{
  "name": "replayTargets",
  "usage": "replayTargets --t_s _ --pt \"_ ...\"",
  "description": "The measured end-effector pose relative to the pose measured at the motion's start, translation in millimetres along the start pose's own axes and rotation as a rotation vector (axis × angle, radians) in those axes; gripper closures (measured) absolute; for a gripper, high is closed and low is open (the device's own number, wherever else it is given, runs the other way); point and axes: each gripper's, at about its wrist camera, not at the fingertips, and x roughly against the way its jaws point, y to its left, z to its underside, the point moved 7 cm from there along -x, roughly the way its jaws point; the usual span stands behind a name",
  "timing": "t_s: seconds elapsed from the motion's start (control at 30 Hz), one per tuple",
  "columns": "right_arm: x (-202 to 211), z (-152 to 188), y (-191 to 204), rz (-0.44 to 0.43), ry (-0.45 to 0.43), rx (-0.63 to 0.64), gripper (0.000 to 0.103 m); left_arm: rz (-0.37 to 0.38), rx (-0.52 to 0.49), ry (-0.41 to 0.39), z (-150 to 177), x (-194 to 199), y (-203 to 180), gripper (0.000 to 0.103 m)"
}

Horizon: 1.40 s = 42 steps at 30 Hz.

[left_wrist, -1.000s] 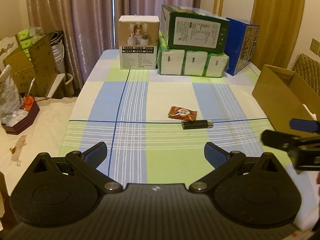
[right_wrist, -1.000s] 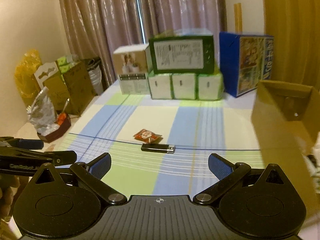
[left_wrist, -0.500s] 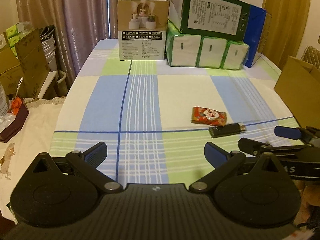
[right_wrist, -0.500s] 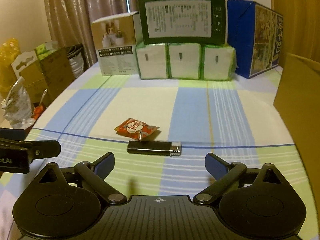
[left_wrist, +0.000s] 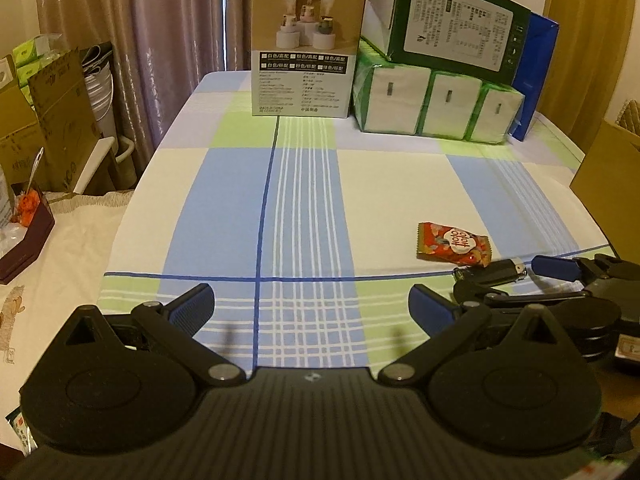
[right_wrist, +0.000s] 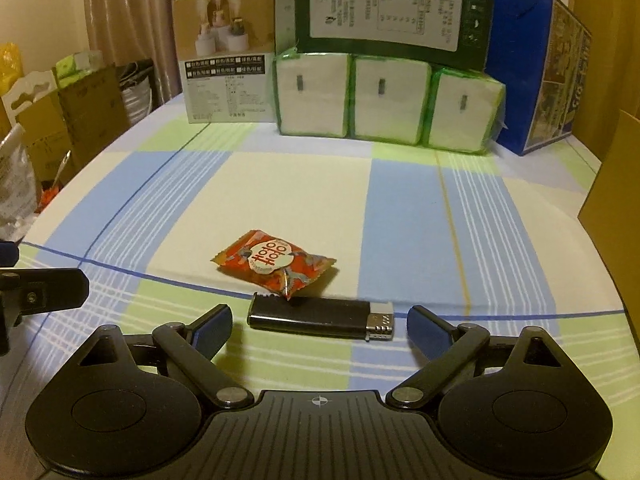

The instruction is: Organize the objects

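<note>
A black lighter (right_wrist: pixel 320 317) with a silver cap lies on the checked tablecloth (right_wrist: pixel 400 200), just ahead of my open right gripper (right_wrist: pixel 319 326), level with its fingertips. A red snack packet (right_wrist: pixel 275 265) rests right behind the lighter, one corner over it. In the left wrist view the packet (left_wrist: pixel 454 244) and lighter (left_wrist: pixel 490 271) lie to the right, with my right gripper (left_wrist: pixel 516 280) coming in around the lighter. My left gripper (left_wrist: pixel 310 306) hangs open over bare cloth, nothing between its fingers.
Stacked at the table's far end are a beige product box (left_wrist: pixel 306 46), green tissue packs (left_wrist: pixel 436 100), a dark green carton (left_wrist: pixel 452 28) and a blue box (right_wrist: pixel 536 68). A brown cardboard box (right_wrist: pixel 612 216) stands at the right edge. Cartons and clutter (left_wrist: pixel 44 120) sit left of the table.
Both grippers have moved forward and lower over the table. My right gripper has closed in on the lighter, which now lies at its fingertips. Both stay open.
</note>
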Motion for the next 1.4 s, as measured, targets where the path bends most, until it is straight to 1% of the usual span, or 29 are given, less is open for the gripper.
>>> replayTargets --t_s 0.03,0.1,0.13,0.23,0.33,0.4,0.57,0.77,0.83,0.93,1.0,1.03,1.1,1.2,1.37,1.4 --pt "-1.6 0.9 0.4 -0.004 0.006 -0.001 0.020 0.000 0.000 0.000 0.4 -0.5 -0.1 0.002" --pt "-2.3 2.1 0.4 -0.011 0.006 -0.007 0.024 0.004 0.000 0.000 1.7 -0.5 -1.5 0.002" --pt "-1.5 2.4 0.8 -0.011 0.002 -0.001 0.024 0.005 0.000 0.001 2.3 -0.9 -2.4 0.002" --pt "1.7 2.9 -1.3 -0.011 0.000 0.009 0.025 0.006 0.004 0.003 4.9 -0.5 -4.4 0.002" --pt "9.5 3.4 -11.7 -0.008 -0.003 -0.015 0.025 0.014 -0.003 0.013 7.1 -2.1 -10.5 0.002" --pt "17.0 3.4 -19.7 0.000 -0.015 -0.006 0.025 0.023 -0.009 0.014 6.4 -3.7 -16.4 0.002" --pt "31.1 5.8 -52.3 0.029 -0.016 -0.027 0.025 0.075 -0.025 -0.011 -3.2 -9.8 -42.7 0.002" --pt "39.8 8.9 -84.1 0.040 -0.021 -0.036 0.025 0.137 -0.060 -0.021 -15.9 -29.5 -76.6 0.002" --pt "40.0 10.0 -92.5 0.039 -0.019 -0.046 0.025 0.156 -0.074 -0.027 -18.4 -37.1 -87.5 0.004" --pt "40.7 11.9 -101.9 0.034 -0.019 -0.056 0.025 0.178 -0.096 -0.020 -19.6 -49.3 -103.9 0.012" --pt "39.9 12.6 -106.1 0.030 -0.018 -0.062 0.025 0.184 -0.109 -0.010 -18.7 -56.6 -112.0 0.020" --pt "39.9 13.1 -107.8 0.027 -0.018 -0.065 0.025 0.188 -0.117 -0.005 -18.3 -60.2 -116.0 0.021" --pt "39.3 13.3 -109.4 0.020 -0.018 -0.070 0.025 0.189 -0.134 0.000 -17.3 -64.7 -121.0 0.030" --pt "38.8 13.5 -112.4 0.014 -0.021 -0.074 0.025 0.188 -0.147 0.011 -16.3 -70.1 -125.3 0.040" --pt "38.1 13.0 -115.8 0.001 -0.023 -0.085 0.025 0.168 -0.150 0.007 -18.6 -74.6 -124.9 0.042" --pt "38.2 12.6 -116.4 0.000 -0.023 -0.086 0.025 0.162 -0.156 0.006 -19.0 -75.1 -125.3 0.045"
